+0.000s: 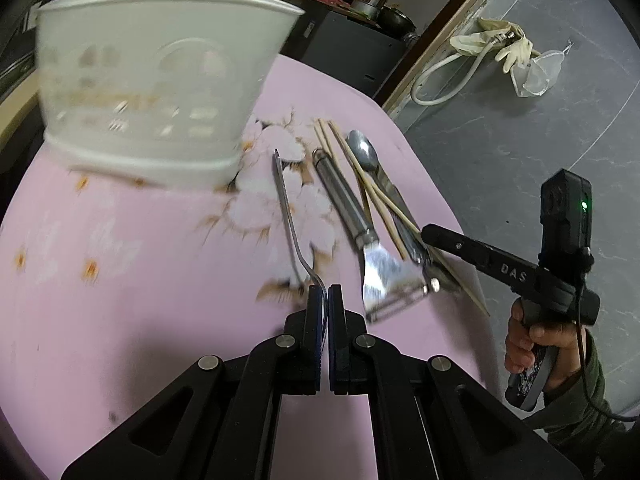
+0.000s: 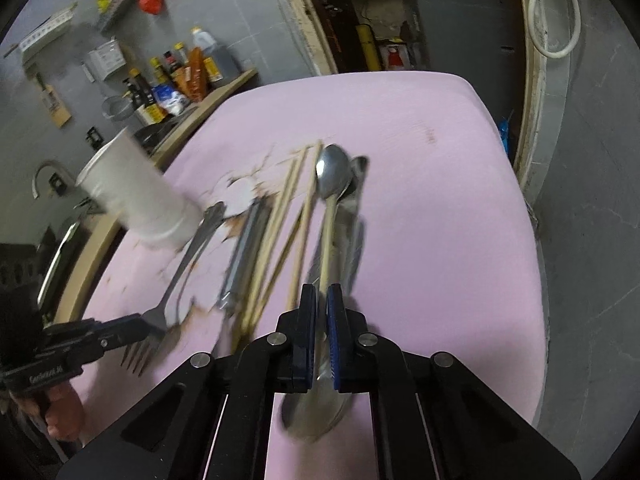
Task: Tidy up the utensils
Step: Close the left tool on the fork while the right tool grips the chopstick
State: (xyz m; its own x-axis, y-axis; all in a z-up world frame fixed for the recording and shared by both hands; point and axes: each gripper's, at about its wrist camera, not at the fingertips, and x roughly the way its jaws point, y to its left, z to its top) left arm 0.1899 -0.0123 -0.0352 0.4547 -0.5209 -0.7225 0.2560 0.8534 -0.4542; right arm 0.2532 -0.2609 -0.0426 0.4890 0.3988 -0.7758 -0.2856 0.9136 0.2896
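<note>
A white slotted basket (image 1: 160,80) stands at the far left of the pink flowered tablecloth (image 1: 120,300). Right of it lie a fork (image 1: 286,208), a metal peeler (image 1: 348,204), several wooden chopsticks (image 1: 374,194) and a spoon (image 1: 362,154). My left gripper (image 1: 325,294) is shut on the fork's neck, its tines (image 2: 138,354) sticking out past the pads. My right gripper (image 2: 322,292) is shut on the spoon's handle, with the spoon bowl (image 2: 334,176) at the far end. A blurred rounded metal shape (image 2: 316,412) shows under its jaws. What it belongs to I cannot tell.
The table's right edge drops to a grey floor (image 1: 520,160), where a white hose and gloves (image 1: 508,48) lie by a door frame. Bottles crowd a counter (image 2: 180,76) beyond the table's left side. A person's hand (image 1: 532,344) holds the right gripper's handle.
</note>
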